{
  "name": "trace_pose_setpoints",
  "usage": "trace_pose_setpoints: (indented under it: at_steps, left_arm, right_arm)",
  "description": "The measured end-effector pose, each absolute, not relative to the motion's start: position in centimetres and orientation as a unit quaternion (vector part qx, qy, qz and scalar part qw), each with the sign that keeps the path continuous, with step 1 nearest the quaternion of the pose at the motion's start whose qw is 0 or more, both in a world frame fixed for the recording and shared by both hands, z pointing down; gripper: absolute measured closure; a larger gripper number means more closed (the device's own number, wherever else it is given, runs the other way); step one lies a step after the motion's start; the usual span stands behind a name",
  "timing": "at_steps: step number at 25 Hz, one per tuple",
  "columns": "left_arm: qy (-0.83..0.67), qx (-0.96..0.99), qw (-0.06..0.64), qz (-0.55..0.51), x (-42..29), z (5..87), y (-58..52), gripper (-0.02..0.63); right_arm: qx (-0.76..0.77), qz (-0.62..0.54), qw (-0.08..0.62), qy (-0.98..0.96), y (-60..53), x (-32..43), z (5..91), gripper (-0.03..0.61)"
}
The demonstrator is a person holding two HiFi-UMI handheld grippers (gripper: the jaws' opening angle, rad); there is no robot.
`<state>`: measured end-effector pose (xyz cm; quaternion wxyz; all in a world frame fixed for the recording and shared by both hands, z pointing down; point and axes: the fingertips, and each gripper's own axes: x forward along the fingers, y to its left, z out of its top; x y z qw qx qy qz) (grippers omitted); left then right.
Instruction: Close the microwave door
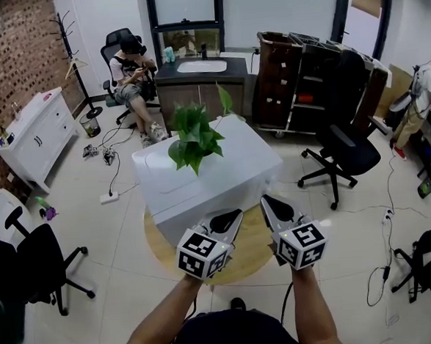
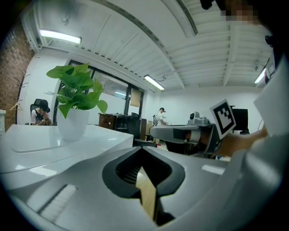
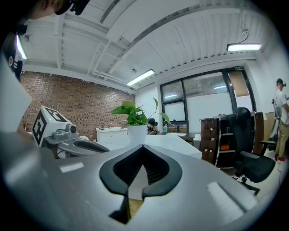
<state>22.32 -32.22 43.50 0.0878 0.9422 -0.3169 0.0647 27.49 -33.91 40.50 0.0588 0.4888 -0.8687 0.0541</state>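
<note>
Microwave: white box-shaped microwave (image 1: pixel 230 170) standing on a round wooden table (image 1: pixel 254 251), front face turned toward the grippers and looking flush; door seam too faint to make out.
On top: green leafy plant (image 1: pixel 192 138) in a white pot, near the middle of the top.
Left gripper (image 1: pixel 225 220): jaws pressed together, nothing between them; tips close to the lower front of the microwave, contact unclear.
Right gripper (image 1: pixel 275 207): jaws likewise clenched and empty, just beside the left gripper, near the front's right part.
</note>
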Motion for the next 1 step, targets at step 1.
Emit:
trace_pose_setpoints:
  at_steps: [1]
  left_arm:
    - [-0.317, 0.942, 0.088, 0.065, 22.35, 43.54, -32.23, 0.603]
  right_arm:
    - [0.489, 0.054, 0.059, -0.869, -33.93, 27.5, 40.5, 0.578]
